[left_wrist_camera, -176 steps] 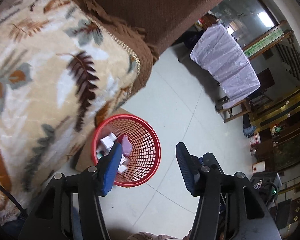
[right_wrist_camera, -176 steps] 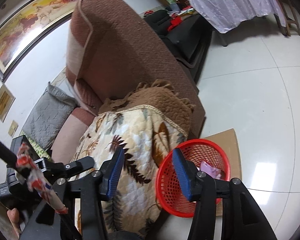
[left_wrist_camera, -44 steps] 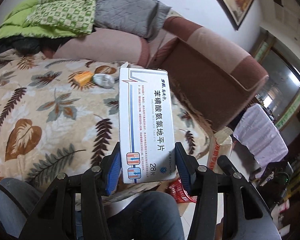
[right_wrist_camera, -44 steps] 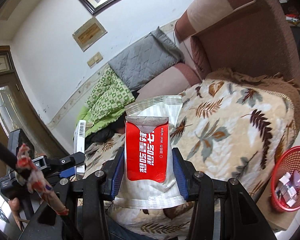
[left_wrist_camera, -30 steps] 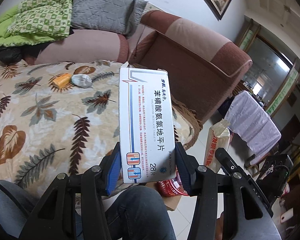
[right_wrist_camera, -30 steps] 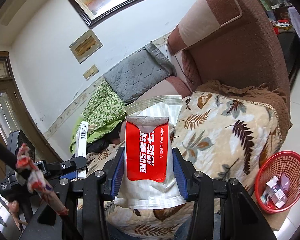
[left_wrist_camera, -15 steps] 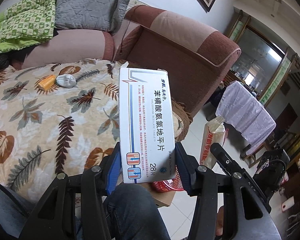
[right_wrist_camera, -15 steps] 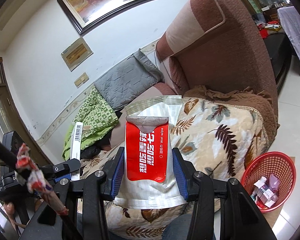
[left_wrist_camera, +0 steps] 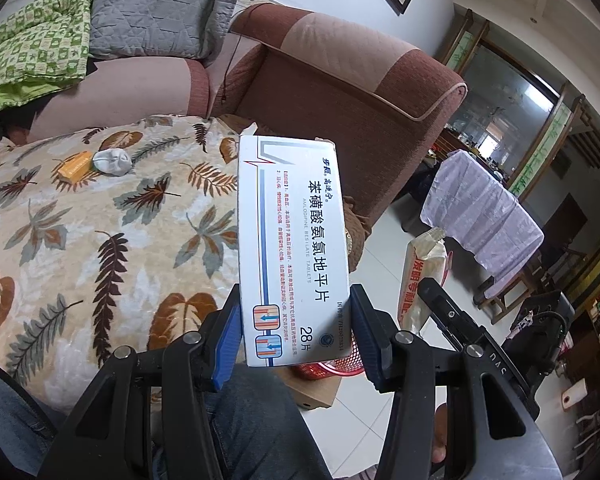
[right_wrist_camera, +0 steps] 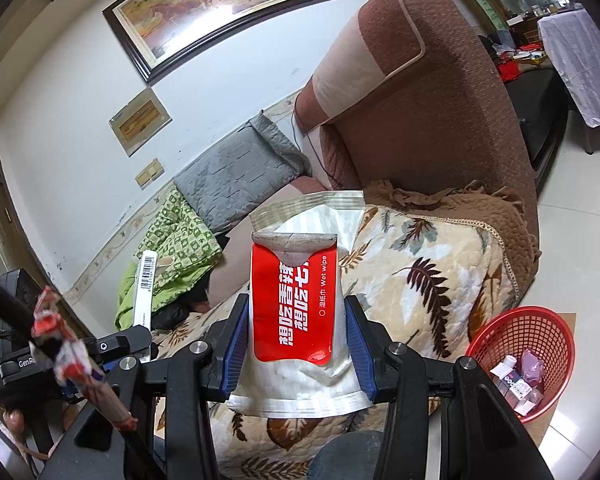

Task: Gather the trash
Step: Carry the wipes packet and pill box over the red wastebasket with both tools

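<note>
A leaf-patterned blanket (left_wrist_camera: 100,240) covers the sofa seat, with a red basket (right_wrist_camera: 532,344) on the floor just off the blanket's far corner. The left gripper (left_wrist_camera: 296,336) is clamped on a white tablet box (left_wrist_camera: 292,248), the right gripper (right_wrist_camera: 296,344) on a red-and-white wet-wipe pack (right_wrist_camera: 300,300), both upright. Over the last second and a half both views have swung from the blanket toward the basket, which now sits closer, so both pieces look on their way to be dropped. An orange packet (left_wrist_camera: 75,165) and a grey wad (left_wrist_camera: 112,161) lie on the blanket's far side, uncollected.
</note>
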Available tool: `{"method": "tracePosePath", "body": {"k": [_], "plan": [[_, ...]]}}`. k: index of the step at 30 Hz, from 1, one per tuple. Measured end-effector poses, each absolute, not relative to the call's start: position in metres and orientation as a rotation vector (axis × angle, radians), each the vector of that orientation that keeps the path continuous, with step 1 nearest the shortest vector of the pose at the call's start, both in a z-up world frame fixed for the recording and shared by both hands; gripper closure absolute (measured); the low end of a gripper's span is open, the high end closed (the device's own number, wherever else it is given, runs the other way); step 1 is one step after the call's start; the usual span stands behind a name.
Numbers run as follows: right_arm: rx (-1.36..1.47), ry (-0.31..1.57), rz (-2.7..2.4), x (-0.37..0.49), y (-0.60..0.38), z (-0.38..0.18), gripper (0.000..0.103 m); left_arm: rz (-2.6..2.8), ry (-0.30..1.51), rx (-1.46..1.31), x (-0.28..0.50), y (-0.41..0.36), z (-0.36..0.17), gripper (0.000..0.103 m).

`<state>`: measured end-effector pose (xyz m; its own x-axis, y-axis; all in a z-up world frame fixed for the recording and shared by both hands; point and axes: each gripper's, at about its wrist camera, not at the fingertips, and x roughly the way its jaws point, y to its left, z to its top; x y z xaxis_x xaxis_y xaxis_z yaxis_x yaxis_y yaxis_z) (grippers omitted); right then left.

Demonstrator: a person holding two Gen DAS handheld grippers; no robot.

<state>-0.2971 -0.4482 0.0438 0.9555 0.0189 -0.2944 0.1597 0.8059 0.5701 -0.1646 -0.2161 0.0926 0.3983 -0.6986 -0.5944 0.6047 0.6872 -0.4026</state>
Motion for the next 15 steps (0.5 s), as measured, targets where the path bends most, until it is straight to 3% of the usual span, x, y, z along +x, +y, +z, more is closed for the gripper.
{"method": "tracePosePath", "body": {"k": [15], "plan": [[0.653,0.293,-0.128,-0.311,-0.468,0.039,0.053,-0.881,0.843,-0.094,-0.169,-0.247,0.088,0.054]]}}
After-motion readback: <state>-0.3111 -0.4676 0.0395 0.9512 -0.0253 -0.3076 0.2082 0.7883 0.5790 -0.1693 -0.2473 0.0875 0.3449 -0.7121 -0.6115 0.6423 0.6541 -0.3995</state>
